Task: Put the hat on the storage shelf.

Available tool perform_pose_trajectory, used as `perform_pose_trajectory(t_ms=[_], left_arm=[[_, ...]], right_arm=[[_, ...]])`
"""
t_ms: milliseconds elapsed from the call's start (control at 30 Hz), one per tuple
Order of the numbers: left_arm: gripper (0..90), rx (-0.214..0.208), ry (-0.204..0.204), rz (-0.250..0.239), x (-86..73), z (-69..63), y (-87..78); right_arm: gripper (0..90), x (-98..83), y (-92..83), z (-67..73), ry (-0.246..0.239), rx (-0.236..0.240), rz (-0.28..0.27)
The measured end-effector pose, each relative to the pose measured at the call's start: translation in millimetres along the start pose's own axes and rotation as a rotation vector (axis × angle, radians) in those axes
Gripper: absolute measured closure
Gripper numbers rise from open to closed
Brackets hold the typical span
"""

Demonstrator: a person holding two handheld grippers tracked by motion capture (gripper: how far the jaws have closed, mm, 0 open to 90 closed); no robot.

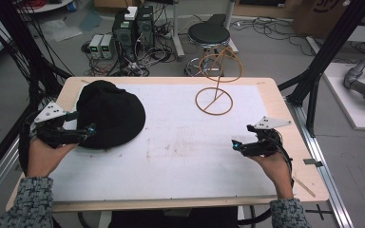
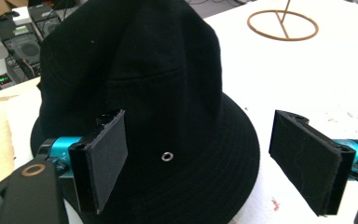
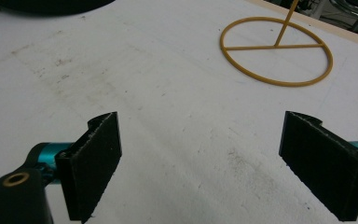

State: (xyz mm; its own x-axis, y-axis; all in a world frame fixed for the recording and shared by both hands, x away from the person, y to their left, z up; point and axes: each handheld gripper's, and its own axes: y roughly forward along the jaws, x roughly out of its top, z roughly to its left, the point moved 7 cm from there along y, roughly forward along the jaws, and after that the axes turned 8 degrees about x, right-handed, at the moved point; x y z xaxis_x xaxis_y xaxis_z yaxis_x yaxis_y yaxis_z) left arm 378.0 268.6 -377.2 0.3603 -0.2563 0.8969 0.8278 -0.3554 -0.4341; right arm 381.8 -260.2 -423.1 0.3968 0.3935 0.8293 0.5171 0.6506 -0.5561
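Reaching toward the black fabric bucket hat [image 2: 140, 93], the left gripper [image 2: 198, 158] stands with jaws spread wide, brim between them, pads not yet pressing; nothing held. Hat lies directly ahead of it on the white table cover [image 1: 180, 147]. Right gripper [image 3: 200, 163] also wide open and empty, hat well off to its far left, golden wire hat stand [image 3: 276, 49] ahead. Risk: pinching brim only, soft cloth could fold or slip out. Left gripper view shows a metal eyelet [image 2: 168, 156]; high view gives the stand's upper ring [image 1: 221, 66].

Black bucket hat [image 1: 108, 114], crown up
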Motion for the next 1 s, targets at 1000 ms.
perform_pose_trajectory(t_ms=[1000], left_arm=[[20.4,0.068,0.033,-0.064,70.1,23.5,40.6]], right_arm=[[12.7,-14.0,-10.6,9.7,0.006,-0.003,0.005]])
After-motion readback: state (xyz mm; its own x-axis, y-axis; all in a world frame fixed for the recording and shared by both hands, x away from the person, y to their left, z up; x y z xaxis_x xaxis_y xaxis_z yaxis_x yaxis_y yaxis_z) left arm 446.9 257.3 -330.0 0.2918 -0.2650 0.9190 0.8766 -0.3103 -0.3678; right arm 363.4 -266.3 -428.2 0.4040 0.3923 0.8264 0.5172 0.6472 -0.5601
